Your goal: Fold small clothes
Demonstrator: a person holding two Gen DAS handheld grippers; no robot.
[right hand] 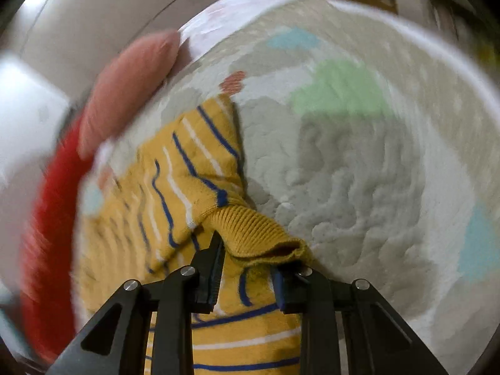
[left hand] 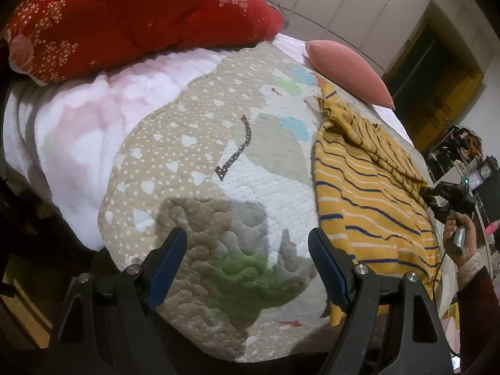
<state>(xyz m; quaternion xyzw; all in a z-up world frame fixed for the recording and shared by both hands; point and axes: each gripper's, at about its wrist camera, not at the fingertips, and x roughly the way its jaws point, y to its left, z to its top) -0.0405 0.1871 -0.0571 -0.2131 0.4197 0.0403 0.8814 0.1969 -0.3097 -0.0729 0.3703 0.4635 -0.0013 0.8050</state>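
**Right hand-held gripper on the cuff, left one free**

Bed quilt (left hand: pixel 218 162) carries everything. Red pillow (left hand: pixel 125 15) lies at its far end, pink cushion (left hand: pixel 350 72) beside it. Yellow striped garment (left hand: pixel 368 187) lies on the quilt's right side. Your left hand-held gripper (left hand: pixel 247 243) hangs wide apart over bare quilt. Your right hand-held gripper (right hand: pixel 248 265) is narrow, pinching the garment's ribbed cuff (right hand: pixel 253 234).

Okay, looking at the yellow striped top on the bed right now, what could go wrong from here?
1. The right gripper has only the ribbed cuff of the yellow striped top between its jaws, so the fabric may slip out.
2. The sleeve already lies bunched, so the fold may end up crooked.
3. The left gripper hangs open over the quilt, pinning nothing, so the top may drag.
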